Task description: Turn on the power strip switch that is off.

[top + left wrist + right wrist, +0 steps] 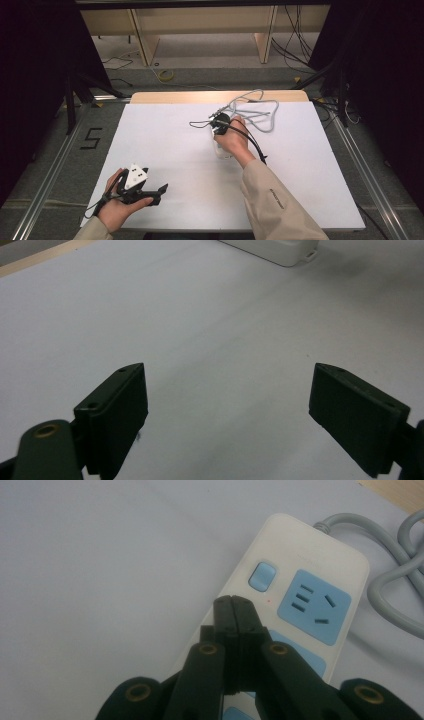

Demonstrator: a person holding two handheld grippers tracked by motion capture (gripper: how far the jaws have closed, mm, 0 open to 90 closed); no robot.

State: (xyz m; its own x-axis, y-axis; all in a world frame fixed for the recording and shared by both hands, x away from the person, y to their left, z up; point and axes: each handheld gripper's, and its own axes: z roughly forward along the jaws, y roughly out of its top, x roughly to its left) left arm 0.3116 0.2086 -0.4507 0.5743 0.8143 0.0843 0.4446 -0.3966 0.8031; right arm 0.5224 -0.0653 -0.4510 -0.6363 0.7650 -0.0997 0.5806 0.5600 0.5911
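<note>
Inspecting: right gripper (234, 607) poised over a white power strip (300, 580) on the white worktop (165, 145), jaws pressed together with nothing between them, tips just short of the pale blue rocker switch (263, 576).
Location of strip: right of centre on the worktop, under the right hand (232, 142) in the high view; its near corner also shows at the top of the left gripper view (280, 252).
Left gripper: (227, 410) resting at the near left of the worktop, well apart from the strip, jaws spread wide and empty.
Work judged in hand: pressing the switch with the closed jaw tips.
Risk, missed aim: tips look offset toward the strip's edge; a push from here could land on the casing or on the blue socket face (315, 605) beside the switch.
Risk, strip shifting: nothing holds the strip down; an angled push could slide or pivot it on the smooth worktop.
Risk, cable: the grey cord (255, 107) lies in loose loops behind the strip, and the gripper's own black cable (252, 142) trails close by; either could snag as the hand moves.
Risk, socket slots: the narrow tips could slip into an opening if they skid.
Containers: none on the worktop; the sockets in view carry no plug.
</note>
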